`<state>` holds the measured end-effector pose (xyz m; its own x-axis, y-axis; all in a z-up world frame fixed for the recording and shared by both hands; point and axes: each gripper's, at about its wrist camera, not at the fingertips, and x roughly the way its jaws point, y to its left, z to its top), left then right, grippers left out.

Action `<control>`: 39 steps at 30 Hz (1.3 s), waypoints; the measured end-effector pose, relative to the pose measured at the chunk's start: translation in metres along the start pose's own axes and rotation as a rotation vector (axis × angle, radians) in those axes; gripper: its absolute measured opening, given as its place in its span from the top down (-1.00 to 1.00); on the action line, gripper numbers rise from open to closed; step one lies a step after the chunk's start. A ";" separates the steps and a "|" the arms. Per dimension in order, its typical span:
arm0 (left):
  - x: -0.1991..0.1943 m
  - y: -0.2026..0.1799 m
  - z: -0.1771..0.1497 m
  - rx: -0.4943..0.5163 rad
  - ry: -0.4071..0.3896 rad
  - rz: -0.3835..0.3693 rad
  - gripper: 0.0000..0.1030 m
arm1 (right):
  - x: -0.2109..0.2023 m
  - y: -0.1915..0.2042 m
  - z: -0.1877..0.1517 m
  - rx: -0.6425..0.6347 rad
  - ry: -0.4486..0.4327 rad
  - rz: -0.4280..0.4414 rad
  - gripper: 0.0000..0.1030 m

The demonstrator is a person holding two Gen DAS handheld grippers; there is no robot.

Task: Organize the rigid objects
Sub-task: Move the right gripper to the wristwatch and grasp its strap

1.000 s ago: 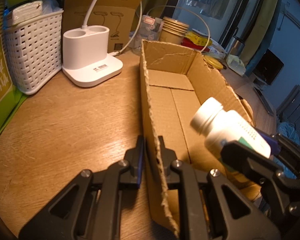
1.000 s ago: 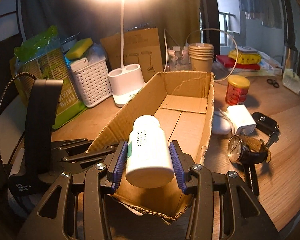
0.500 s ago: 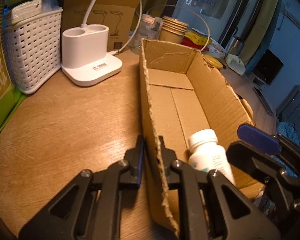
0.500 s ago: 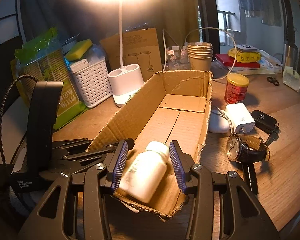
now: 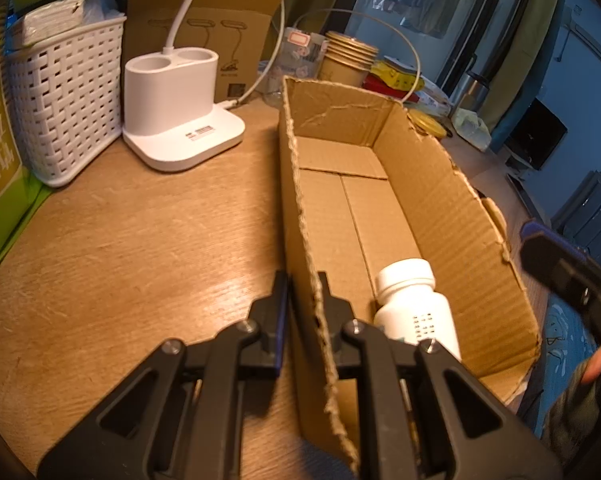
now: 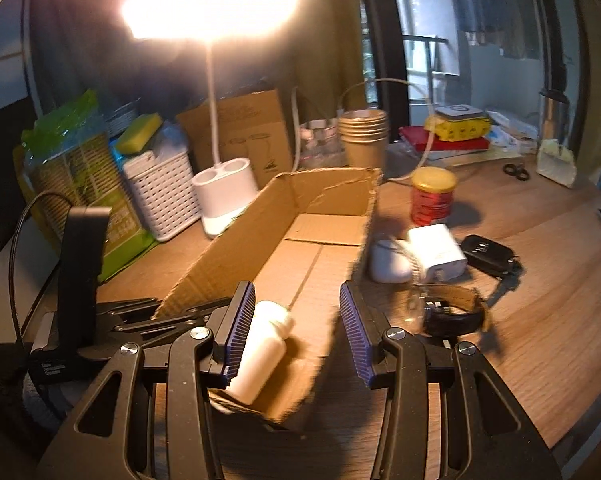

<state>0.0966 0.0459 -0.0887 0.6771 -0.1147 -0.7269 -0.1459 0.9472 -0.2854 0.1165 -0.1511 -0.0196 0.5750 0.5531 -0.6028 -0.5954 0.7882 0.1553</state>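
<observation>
A white pill bottle point(image 5: 416, 312) lies on its side on the floor of the open cardboard box point(image 5: 440, 208), at the near end, cap pointing to the far end. My left gripper point(image 5: 302, 300) is shut on the box's torn left wall. My right gripper point(image 6: 296, 328) hovers over the near end of the box point(image 6: 240, 240), open, with nothing between its blue pads. The bottle point(image 6: 264, 352) rests below and beside its left finger. In the left wrist view the right gripper point(image 5: 556, 264) shows at the right edge, outside the box wall.
To the left of the box stand a white lamp base point(image 5: 180, 120) and a white woven basket point(image 5: 64, 96). To its right are a red can point(image 6: 432, 196), a white charger point(image 6: 436, 252), a white case point(image 6: 388, 260), a wristwatch point(image 6: 448, 312) and a car key point(image 6: 488, 252). Paper cups point(image 6: 362, 136) stand behind.
The bottle left the right gripper and dropped into the box, where it now lies. The right gripper drew back and to the right, away from it. The left gripper kept its hold.
</observation>
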 end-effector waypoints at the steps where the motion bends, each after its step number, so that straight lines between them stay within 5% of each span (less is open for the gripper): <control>1: 0.000 0.000 0.000 0.000 0.000 0.000 0.77 | -0.001 -0.003 0.000 0.006 -0.003 -0.007 0.09; 21: 0.000 0.000 0.000 0.000 0.000 0.001 0.77 | -0.006 -0.055 -0.004 0.030 -0.017 -0.265 -0.15; 24: 0.001 0.001 0.001 0.000 0.000 0.001 0.77 | -0.003 -0.068 -0.005 0.066 -0.015 -0.263 -0.33; 39: 0.001 0.001 0.001 -0.001 0.000 0.000 0.76 | 0.029 -0.103 -0.018 0.166 0.044 -0.230 -0.52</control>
<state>0.0976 0.0467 -0.0892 0.6774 -0.1144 -0.7267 -0.1466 0.9470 -0.2858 0.1850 -0.2210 -0.0670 0.6574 0.3451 -0.6699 -0.3497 0.9272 0.1345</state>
